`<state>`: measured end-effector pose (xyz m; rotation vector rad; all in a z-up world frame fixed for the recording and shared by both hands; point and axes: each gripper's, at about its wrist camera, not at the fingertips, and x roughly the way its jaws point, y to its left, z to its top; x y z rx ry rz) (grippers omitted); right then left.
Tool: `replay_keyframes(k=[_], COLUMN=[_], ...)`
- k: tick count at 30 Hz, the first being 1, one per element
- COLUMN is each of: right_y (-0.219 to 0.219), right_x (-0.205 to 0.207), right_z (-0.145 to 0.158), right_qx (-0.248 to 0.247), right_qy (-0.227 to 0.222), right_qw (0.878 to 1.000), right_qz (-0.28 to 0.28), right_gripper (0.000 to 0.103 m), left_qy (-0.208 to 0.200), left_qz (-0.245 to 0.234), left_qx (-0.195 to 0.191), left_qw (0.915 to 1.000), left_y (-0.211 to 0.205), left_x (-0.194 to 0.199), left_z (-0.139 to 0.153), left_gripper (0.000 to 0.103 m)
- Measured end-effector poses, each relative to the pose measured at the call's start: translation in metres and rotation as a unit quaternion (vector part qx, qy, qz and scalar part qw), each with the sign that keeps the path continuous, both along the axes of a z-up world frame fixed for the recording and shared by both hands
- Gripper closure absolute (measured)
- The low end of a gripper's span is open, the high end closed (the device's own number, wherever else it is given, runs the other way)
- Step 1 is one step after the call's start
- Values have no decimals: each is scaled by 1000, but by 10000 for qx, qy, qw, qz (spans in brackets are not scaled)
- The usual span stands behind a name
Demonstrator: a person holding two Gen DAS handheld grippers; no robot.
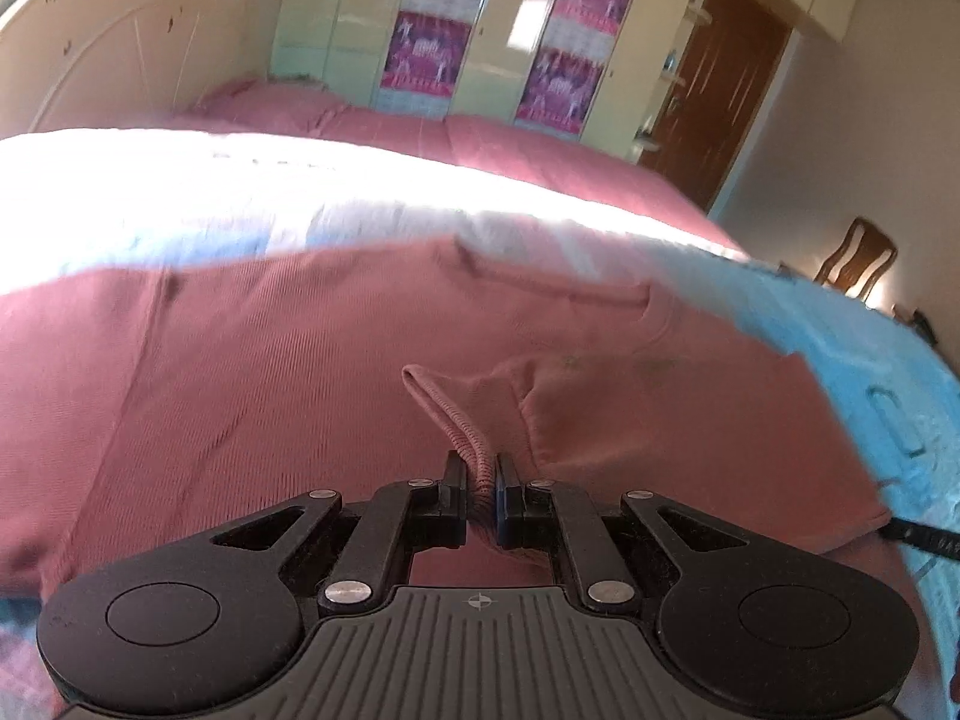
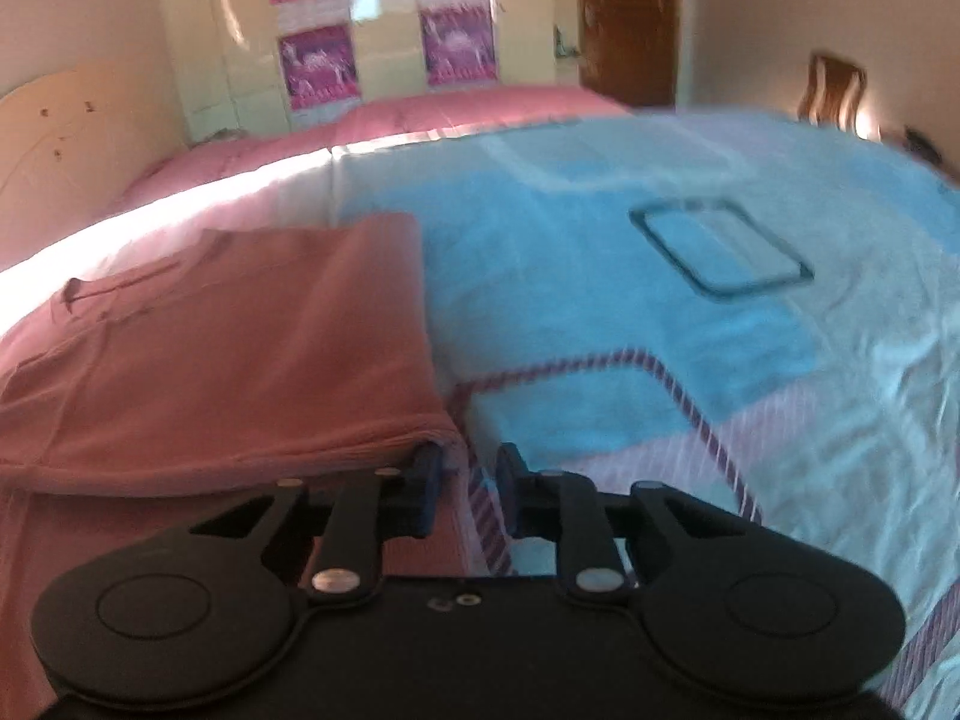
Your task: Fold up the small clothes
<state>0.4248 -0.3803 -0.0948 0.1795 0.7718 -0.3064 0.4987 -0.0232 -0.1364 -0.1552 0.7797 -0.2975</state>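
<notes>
Left claw [image 1: 480, 480] pinches the pink shirt's [image 1: 270, 360] ribbed edge — right claw [image 2: 465, 480] gapes.

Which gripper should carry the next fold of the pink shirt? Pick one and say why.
Left. The left gripper is already clamped on the pink shirt at its ribbed edge, while the right gripper is open beside the shirt's corner, gripping nothing.

Sunlit glare band, soft motion blur, fisheye-bent dark corners.
</notes>
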Motion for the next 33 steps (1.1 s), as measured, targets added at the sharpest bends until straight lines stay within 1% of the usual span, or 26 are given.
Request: replay_keyframes(k=[2,3,4,5,6,7,9,10,13,15,16,17,18,19,22,23,24,25,26,27,28,30,31,32,33], right_y=[3,3,3,2,0,-2,-8,-12,-26,-34,-37,-43,-49,-56,-74,-80,-83,-85,-83,-78,-74,-70,-68,-68,-67], right_x=[0,-1,-4,-10,-16,-21,-20,-15,15,42,55,70,82,94,123,130,133,134,134,131,129,131,133,132,131], right_z=[0,2,6,14,21,29,40,44,50,49,46,40,34,28,5,-2,-6,-8,-6,0,4,-4,-9,-10,-8], right_qx=[-77,-47,12,10,-25,-5,100,179,515,538,554,646,772,931,1470,1655,1817,1945,1911,1629,1340,1073,974,925,913], right_qy=[38,71,55,-72,-222,-388,-624,-717,-899,-956,-931,-906,-871,-803,-553,-478,-449,-460,-528,-644,-688,-509,-415,-439,-428], right_qw=[9999,9999,9999,9999,9996,9991,9977,9969,9942,9931,9931,9926,9919,9911,9865,9839,9810,9779,9770,9804,9841,9883,9895,9893,9892], right_qz=[73,127,151,151,158,191,253,276,304,415,448,491,516,521,474,473,515,613,785,906,945,961,989,1039,1065], right_gripper=[83,81,76,69,66,65,65,67,68,68,68,68,68,68,68,71,76,100,99,99,99,99,99,99,99], left_qy=[80,41,-34,-128,-215,-273,-226,-162,98,78,71,97,167,154,-77,-187,-324,-497,-655,-708,-642,-448,-443,-435,-406], left_qz=[-76,-99,-78,-30,6,52,59,51,-4,37,41,45,88,168,239,256,285,343,399,463,507,508,514,510,515], left_qx=[52,67,128,222,224,173,57,31,11,-3,-31,-78,-208,-265,-159,-153,-174,-209,-224,-152,-39,86,136,182,226], left_qw=[9999,9999,9999,9997,9995,9995,9997,9999,10000,10000,10000,9999,9996,9994,9996,9994,9989,9980,9968,9963,9966,9977,9976,9976,9976], left_y=[0,1,2,4,7,9,14,14,7,2,0,-1,0,0,-5,-6,-5,-4,-2,-2,-3,-6,-7,-9,-10], left_x=[1,0,-2,-3,-3,-1,10,17,37,45,46,46,48,49,43,39,36,33,29,28,30,34,35,36,37], left_z=[-7,-6,-5,-2,0,2,2,0,-10,-14,-15,-16,-18,-18,-18,-17,-16,-13,-11,-11,-14,-26,-28,-27,-24], left_gripper=[95,94,84,75,55,50,50,50,50,51,72,89,98,98,98,98,98,98,98,98,98,98,98,97,93])
